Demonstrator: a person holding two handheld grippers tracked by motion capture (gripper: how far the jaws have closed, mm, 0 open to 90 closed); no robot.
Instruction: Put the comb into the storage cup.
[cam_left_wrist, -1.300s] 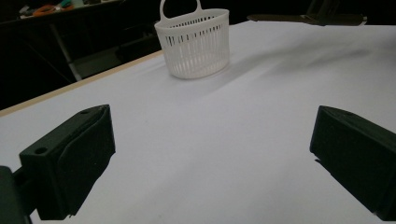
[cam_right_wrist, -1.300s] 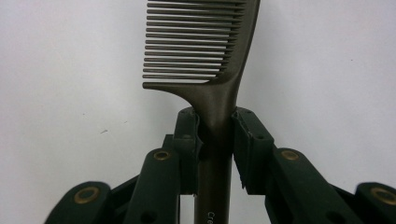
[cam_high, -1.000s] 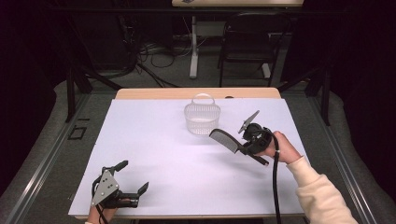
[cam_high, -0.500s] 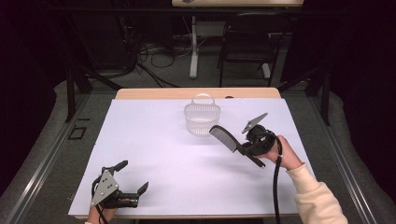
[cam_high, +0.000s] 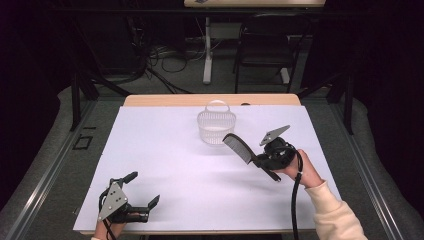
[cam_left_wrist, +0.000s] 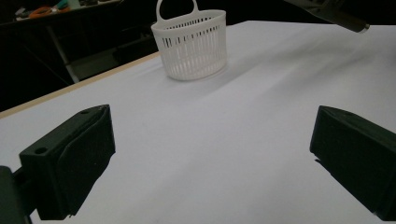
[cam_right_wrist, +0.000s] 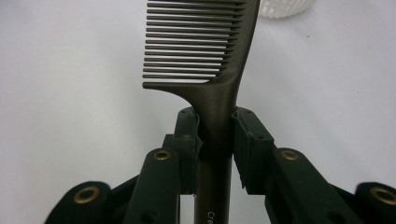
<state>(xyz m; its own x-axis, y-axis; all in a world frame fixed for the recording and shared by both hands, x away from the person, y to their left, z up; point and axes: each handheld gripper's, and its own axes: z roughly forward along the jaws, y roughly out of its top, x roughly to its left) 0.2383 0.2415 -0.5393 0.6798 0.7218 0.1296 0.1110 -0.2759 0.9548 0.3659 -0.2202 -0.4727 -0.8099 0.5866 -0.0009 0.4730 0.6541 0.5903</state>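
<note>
Right gripper (cam_high: 257, 159) pinches the handle of a dark plastic comb (cam_high: 237, 148) above the worktop (cam_high: 165, 150), near the white slotted plastic basket (cam_high: 216, 127); left gripper (cam_high: 142, 189) stands spread at the near left corner.

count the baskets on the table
1: a white slotted basket with a handle stands upright toward the far middle of the white table, just beyond the comb held in the right gripper.

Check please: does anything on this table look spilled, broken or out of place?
Nothing stands out. The white slotted plastic basket stands upright on the white table cover, and the dark plastic comb looks whole, clamped by its handle in the right gripper.
</note>
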